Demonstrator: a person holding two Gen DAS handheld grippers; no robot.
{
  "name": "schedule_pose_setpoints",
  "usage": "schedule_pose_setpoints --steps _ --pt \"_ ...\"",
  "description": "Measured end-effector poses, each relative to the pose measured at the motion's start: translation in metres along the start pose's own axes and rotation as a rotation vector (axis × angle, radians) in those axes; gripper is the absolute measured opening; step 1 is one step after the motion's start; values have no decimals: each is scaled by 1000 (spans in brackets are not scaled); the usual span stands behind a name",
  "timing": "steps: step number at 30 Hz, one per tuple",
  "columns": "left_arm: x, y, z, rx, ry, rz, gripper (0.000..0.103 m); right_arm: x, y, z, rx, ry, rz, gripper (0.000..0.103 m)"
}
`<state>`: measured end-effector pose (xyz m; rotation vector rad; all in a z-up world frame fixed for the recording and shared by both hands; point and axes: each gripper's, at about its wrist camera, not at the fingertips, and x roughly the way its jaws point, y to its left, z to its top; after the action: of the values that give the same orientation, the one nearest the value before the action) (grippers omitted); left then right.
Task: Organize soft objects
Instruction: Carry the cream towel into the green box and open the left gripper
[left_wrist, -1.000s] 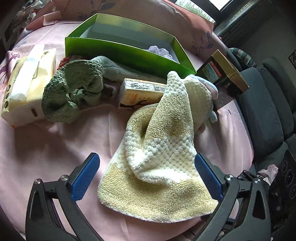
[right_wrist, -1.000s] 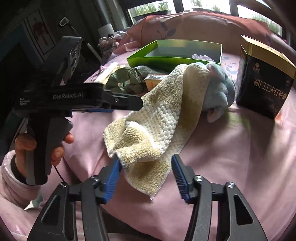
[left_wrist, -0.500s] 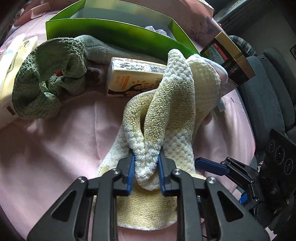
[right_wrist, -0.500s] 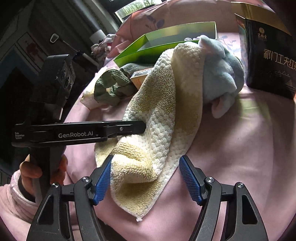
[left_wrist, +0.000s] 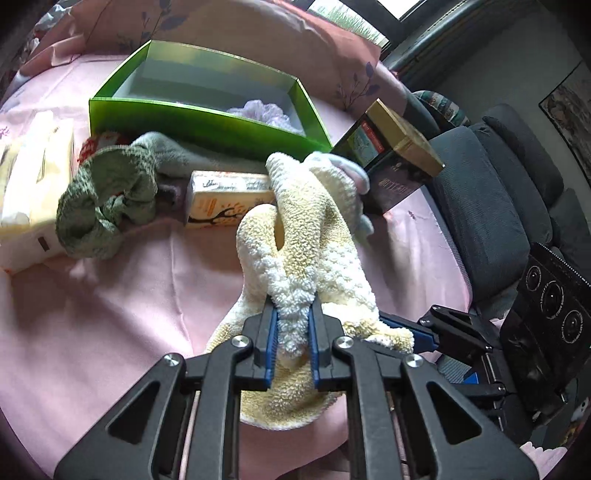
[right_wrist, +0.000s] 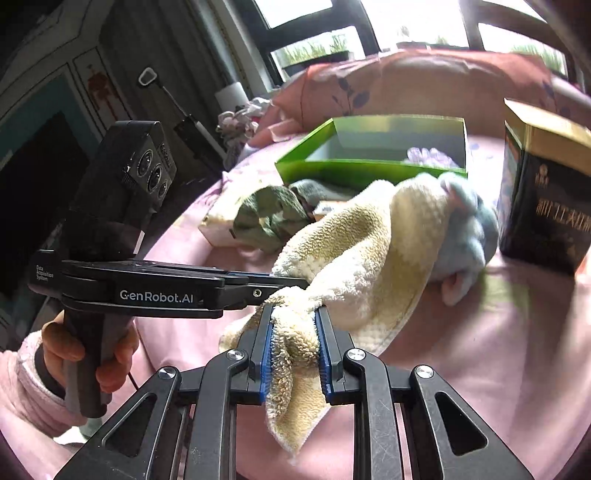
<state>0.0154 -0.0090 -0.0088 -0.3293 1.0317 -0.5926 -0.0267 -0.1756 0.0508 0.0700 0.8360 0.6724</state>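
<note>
Left wrist view: the left gripper (left_wrist: 292, 334) is clamped on a bunched fold of the cream-and-yellow waffle-weave towel (left_wrist: 314, 236), blue pads pressed into the pile.
Right wrist view: the right gripper (right_wrist: 294, 345) is clamped on another bunch of the same towel (right_wrist: 354, 254), with a yellow corner hanging below the pads.
Change, right gripper: half a second ago its jaws stood wide around the towel's edge; now they have closed on it.
Change, left gripper: it already held its fold half a second ago and holds it the same way; a second ago both grippers were open and the towel lay loose.
Change, towel: its near end is now gathered and drawn up between the two grippers, which sit just beside each other.
Towel position: on the pink bedsheet (left_wrist: 110, 314), its far end draped over a pale blue plush toy (right_wrist: 465, 229) next to a black-and-gold carton (left_wrist: 397, 162).
Count, grippers: two, both gripping the one towel.
Count, towels: one yellow, plus one crumpled green knitted cloth (left_wrist: 103, 199) to the left.
Count, boxes: one open green cardboard box (left_wrist: 207, 122) holding a lilac fluffy item (left_wrist: 260, 112); one small yellow printed box (left_wrist: 225, 199) touching the towel; one black-and-gold carton.
Count, tissue packs: one white-and-yellow pack (left_wrist: 29, 192) at the left edge.
Hand: one hand (right_wrist: 88, 350) in a pink sleeve grips the left gripper's handle.
</note>
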Motion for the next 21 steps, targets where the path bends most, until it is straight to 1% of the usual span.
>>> schedule_pose_setpoints --steps 4,8,11,15,18,21 --pt "-33 -14 24 20 -66 -52 10 -25 12 32 -73 -95 -5 22" --pt "-59 -31 62 34 -130 -76 10 -43 24 72 -151 -184 -28 22" --pt "-81 -45 91 81 -195 -51 10 -53 30 104 -205 -248 -50 22" --pt "-101 -56 127 121 -257 -8 10 -56 31 142 -244 -308 -73 22" --pt "-103 -55 153 128 -277 17 10 -52 26 166 -257 -330 -86 22" --pt "-94 -48 175 122 -279 47 10 -39 15 182 -254 -326 -92 22"
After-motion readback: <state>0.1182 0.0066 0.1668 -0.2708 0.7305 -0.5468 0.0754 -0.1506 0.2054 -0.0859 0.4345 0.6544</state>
